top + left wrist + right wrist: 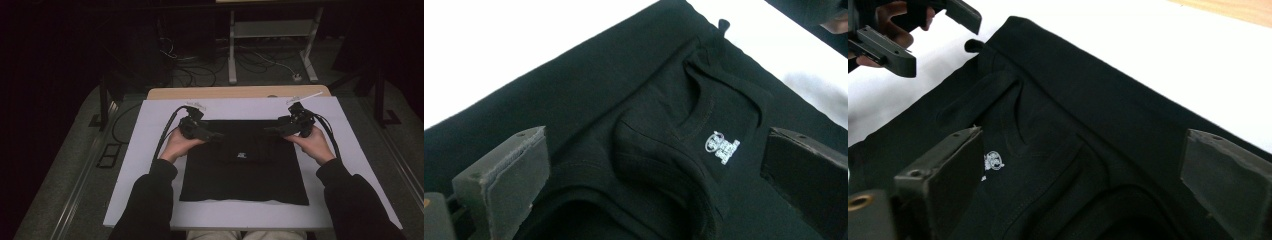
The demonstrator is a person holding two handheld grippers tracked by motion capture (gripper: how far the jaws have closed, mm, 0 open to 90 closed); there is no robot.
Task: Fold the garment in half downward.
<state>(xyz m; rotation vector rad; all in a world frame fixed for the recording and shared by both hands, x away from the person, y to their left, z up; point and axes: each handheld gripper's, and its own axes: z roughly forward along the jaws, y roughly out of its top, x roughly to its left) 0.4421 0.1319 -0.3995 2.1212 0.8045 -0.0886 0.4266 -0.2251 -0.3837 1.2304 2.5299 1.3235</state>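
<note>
High view looks forward and down from above the person's side onto the folded black cotton garment [243, 167]. Both gripper views sit close above that garment [634, 115], facing its neckline; both share its small white printed label [993, 161].

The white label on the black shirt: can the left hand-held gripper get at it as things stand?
Probably yes. The left hand-held gripper hangs open just above the black shirt, with the white label between its jaws in the left gripper view, and nothing lies over it.
</note>
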